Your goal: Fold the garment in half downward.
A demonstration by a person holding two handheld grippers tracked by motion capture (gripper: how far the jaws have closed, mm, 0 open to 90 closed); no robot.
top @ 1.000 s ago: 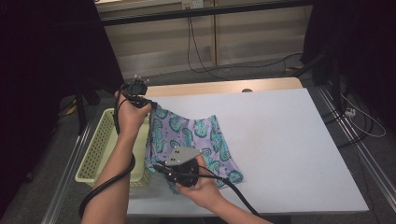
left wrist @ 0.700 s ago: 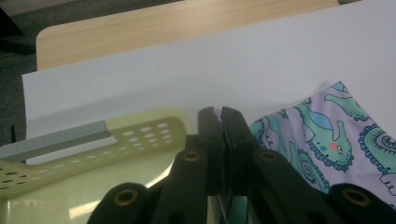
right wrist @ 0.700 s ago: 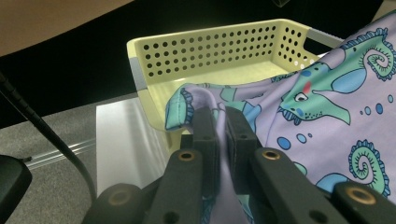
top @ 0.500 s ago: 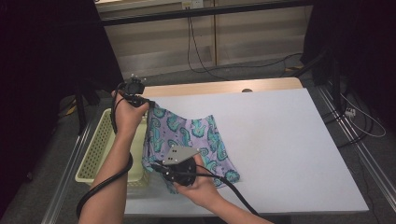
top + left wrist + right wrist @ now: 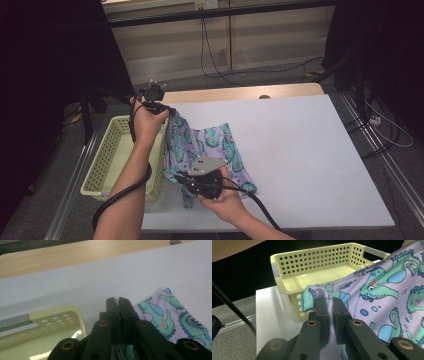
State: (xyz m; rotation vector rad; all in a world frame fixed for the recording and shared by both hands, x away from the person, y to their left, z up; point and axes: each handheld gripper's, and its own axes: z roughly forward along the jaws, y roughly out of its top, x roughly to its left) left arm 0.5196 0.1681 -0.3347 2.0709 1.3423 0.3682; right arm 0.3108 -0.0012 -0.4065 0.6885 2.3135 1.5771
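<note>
Both tongs pinch the cloth; its clamped edges hidden.

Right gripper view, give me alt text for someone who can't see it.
Black tongs pinch the hem of a lilac cloth printed with teal dinosaurs. Behind it sits an empty pale yellow perforated basket at the white table's edge.
</note>
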